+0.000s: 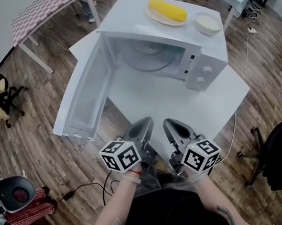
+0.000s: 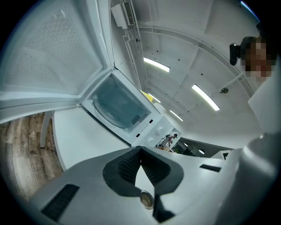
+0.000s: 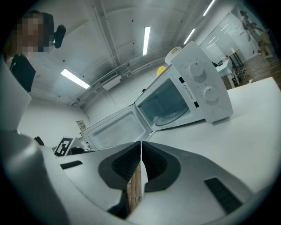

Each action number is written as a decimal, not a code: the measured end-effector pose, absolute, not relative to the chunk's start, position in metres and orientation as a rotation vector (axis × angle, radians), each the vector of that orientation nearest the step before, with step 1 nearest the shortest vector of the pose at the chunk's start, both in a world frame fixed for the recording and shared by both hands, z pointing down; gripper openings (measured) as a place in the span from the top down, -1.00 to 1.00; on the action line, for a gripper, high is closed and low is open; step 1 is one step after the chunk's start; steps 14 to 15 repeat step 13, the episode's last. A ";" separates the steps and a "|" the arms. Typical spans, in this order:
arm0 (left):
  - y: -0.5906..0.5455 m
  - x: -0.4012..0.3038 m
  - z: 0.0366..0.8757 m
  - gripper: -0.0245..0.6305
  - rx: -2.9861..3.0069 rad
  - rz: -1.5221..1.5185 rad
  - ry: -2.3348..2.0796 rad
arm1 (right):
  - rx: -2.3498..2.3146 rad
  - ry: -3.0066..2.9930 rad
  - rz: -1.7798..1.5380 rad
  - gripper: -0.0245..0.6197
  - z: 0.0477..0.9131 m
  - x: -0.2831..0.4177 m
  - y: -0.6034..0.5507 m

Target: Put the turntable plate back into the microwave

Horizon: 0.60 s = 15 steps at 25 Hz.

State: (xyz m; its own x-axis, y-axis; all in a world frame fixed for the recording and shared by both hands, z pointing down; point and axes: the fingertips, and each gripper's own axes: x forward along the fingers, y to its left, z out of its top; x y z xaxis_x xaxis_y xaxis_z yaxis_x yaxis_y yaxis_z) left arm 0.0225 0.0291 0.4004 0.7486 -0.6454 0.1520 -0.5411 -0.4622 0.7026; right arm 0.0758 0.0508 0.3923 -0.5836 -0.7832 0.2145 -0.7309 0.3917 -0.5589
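1. The yellow food [image 1: 167,10] and the white bowl [image 1: 206,22] on top of the microwave [image 1: 204,59] are shown only in the head view. The dials [image 3: 204,81] are faced in the right gripper view.
2. The turntable plate [image 1: 148,56] is seen lying flat inside the cavity, with the door [image 1: 82,94] swung open. It is round, so no long axis is shown.
3. The jaws of the left gripper [image 1: 144,124] and the right gripper [image 1: 170,126] are pressed together on nothing, near the table [image 1: 182,103] edge.

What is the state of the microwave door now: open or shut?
Open. The door stands swung wide away from the microwave, and the cavity with the glass plate inside shows.
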 end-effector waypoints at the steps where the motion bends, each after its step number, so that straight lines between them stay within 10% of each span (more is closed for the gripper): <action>1: 0.029 0.023 0.401 0.89 2.171 -0.171 -0.886 | -1.390 2.550 -0.959 0.84 0.393 0.076 0.051; 15: 0.033 0.019 0.407 0.89 2.155 -0.163 -0.890 | -1.380 2.557 -0.980 0.84 0.399 0.070 0.056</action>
